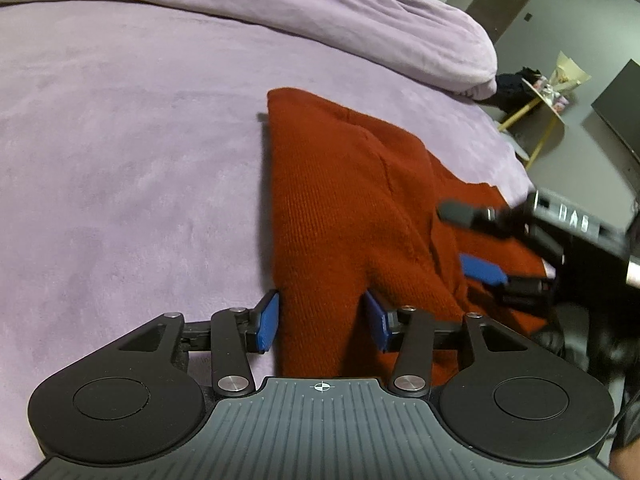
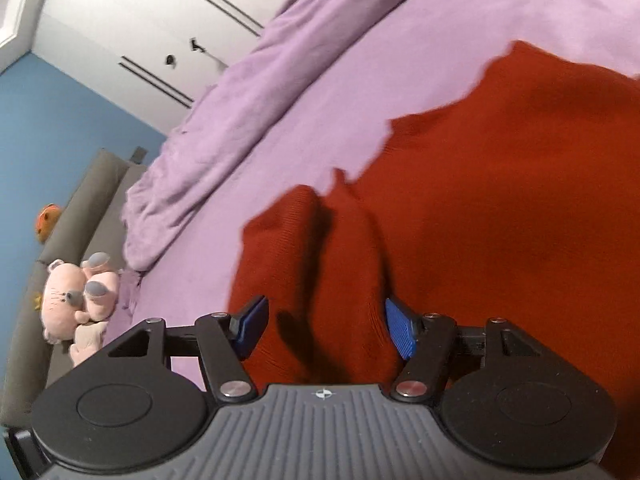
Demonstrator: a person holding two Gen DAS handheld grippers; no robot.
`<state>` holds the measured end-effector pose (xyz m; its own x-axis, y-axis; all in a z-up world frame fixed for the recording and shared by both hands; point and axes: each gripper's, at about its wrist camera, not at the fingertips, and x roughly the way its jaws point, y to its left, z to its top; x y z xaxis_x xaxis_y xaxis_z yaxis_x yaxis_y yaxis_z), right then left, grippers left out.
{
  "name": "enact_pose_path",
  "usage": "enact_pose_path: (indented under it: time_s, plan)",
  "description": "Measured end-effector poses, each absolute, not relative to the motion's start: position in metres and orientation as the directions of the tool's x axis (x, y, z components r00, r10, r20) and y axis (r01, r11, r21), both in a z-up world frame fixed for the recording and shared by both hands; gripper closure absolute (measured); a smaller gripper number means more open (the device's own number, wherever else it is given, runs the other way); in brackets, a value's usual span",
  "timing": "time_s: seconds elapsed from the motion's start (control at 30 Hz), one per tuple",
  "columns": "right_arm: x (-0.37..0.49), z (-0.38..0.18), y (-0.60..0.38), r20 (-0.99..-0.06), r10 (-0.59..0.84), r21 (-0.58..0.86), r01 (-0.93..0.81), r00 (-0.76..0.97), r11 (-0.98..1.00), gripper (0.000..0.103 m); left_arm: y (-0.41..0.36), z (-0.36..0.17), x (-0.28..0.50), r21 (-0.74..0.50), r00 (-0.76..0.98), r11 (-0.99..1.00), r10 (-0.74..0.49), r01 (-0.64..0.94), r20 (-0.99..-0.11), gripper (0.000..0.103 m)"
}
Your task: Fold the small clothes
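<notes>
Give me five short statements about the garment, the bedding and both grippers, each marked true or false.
1. The red knit garment lies on a lilac bed sheet. True.
2. The left gripper is clamped shut with nothing between its pads. False: its jaws stand apart with a fold of the garment between them.
3. The right gripper is open over the garment. True.
4. A pink plush toy lies beside the bed. True.
5. The garment is blue. False: it is red.

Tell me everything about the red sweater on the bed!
The red sweater is a rust-red knit with fine ribbing. It lies partly folded and bunched on the purple bedcover, one thick fold running toward the left gripper, whose blue pads stand on either side of it. The right gripper also straddles a ridge of it, open.
</notes>
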<state>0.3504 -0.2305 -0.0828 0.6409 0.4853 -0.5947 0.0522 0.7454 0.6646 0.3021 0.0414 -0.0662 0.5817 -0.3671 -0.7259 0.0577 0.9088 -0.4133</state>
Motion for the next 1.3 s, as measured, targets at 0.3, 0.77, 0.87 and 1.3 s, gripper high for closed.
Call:
enact_pose_path:
  time_s: [0.3,0.77,0.87,1.3]
  plan:
    - [0.358,-0.057,-0.163,-0.675,0.322,0.319,-0.131,0.664,0.939,0.078,0.037,-0.067,0.306,-0.404,0.577,0.913,-0.363,0.063,-0.731,0.049]
    - [0.293,-0.016,-0.212,-0.6,0.079,-0.056,-0.141,0.796,0.988,0.093,0.045,-0.031,0.303,-0.464,0.618,0.882,-0.411,0.083,-0.671,0.05]
    - [0.306,-0.046,-0.241,-0.683,0.056,-0.007,-0.083,0.728,0.996,0.093,0.021,-0.052,0.315,-0.477,0.562,0.873,-0.446,0.101,-0.697,0.05]
    - [0.32,-0.075,-0.289,-0.65,0.383,0.55,0.059,0.656,0.833,0.054,-0.008,-0.067,0.326,-0.456,0.551,0.887,-0.417,0.073,-0.723,0.047]
